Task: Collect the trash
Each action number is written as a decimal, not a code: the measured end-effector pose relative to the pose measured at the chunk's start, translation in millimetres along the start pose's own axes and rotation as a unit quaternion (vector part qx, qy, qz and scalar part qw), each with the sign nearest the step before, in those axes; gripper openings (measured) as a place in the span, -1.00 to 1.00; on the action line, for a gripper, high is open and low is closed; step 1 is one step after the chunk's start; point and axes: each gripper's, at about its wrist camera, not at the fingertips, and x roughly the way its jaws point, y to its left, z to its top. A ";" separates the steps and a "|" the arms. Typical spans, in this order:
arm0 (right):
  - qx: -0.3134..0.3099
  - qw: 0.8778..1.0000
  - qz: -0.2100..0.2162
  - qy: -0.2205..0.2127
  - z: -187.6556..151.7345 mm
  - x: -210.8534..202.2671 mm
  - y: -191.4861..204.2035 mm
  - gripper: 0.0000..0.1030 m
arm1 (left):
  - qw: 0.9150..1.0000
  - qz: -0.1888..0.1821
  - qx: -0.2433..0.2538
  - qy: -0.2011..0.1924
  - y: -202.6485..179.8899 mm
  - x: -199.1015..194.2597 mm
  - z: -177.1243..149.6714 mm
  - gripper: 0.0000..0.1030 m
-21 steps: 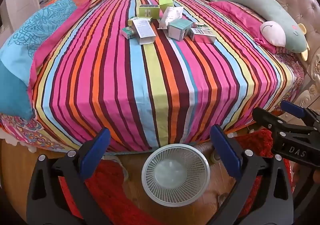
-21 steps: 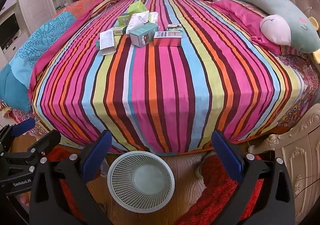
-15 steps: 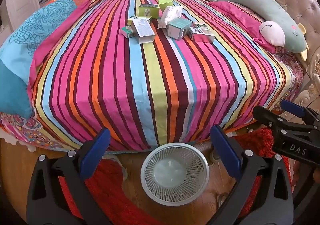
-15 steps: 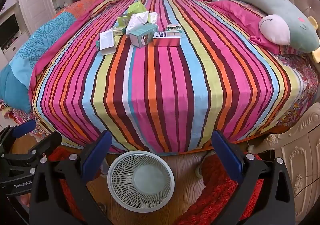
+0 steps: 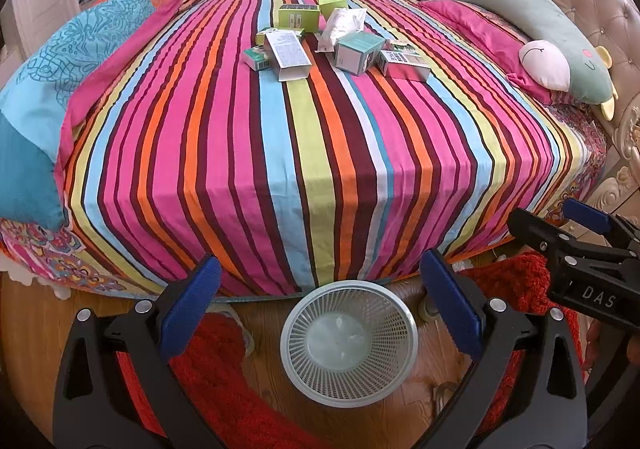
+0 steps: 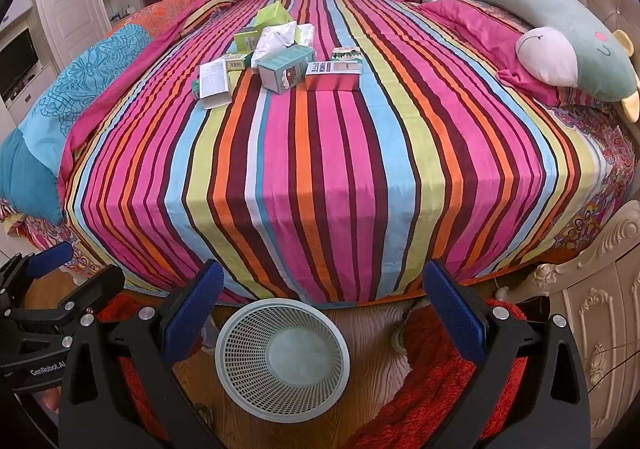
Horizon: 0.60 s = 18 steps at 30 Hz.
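Observation:
Several small cartons and a crumpled white wrapper (image 5: pixel 340 27) lie in a cluster far back on the striped bed: a white carton (image 5: pixel 289 55), a teal box (image 5: pixel 357 51) (image 6: pixel 285 65), a pink-sided box (image 5: pixel 404 63) (image 6: pixel 334 75), and green boxes (image 5: pixel 299 15) (image 6: pixel 272 15). A pale mesh wastebasket (image 5: pixel 349 341) (image 6: pixel 282 357) stands empty on the wood floor at the bed's foot. My left gripper (image 5: pixel 320 309) is open and empty above the basket. My right gripper (image 6: pixel 326 309) is open and empty, also above the basket. Each gripper shows at the edge of the other's view.
The striped bedspread (image 5: pixel 300 153) hangs over the bed's near edge. A teal plush pillow (image 5: pixel 532 21) and pink pillows lie at the right by the tufted headboard. A blue and pink quilt (image 5: pixel 60 81) lies at the left. A red rug (image 6: pixel 432 381) covers the floor.
Both views have shifted very slightly; the bed and basket keep nearly the same place. Both grippers stay open and empty.

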 end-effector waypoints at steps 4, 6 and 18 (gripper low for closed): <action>0.000 1.000 0.000 0.001 -0.2 -0.2 -0.5 0.85 | 1.000 -0.002 -0.001 0.002 -0.2 0.7 0.1 0.88; 0.000 1.000 -0.001 0.001 -0.2 -0.5 -0.8 0.85 | 1.000 -0.003 -0.001 0.003 -0.5 1.3 -0.2 0.88; -0.002 1.000 0.000 0.000 -1.2 -1.1 -0.8 0.85 | 1.000 -0.005 -0.002 0.004 -1.1 2.5 -1.0 0.88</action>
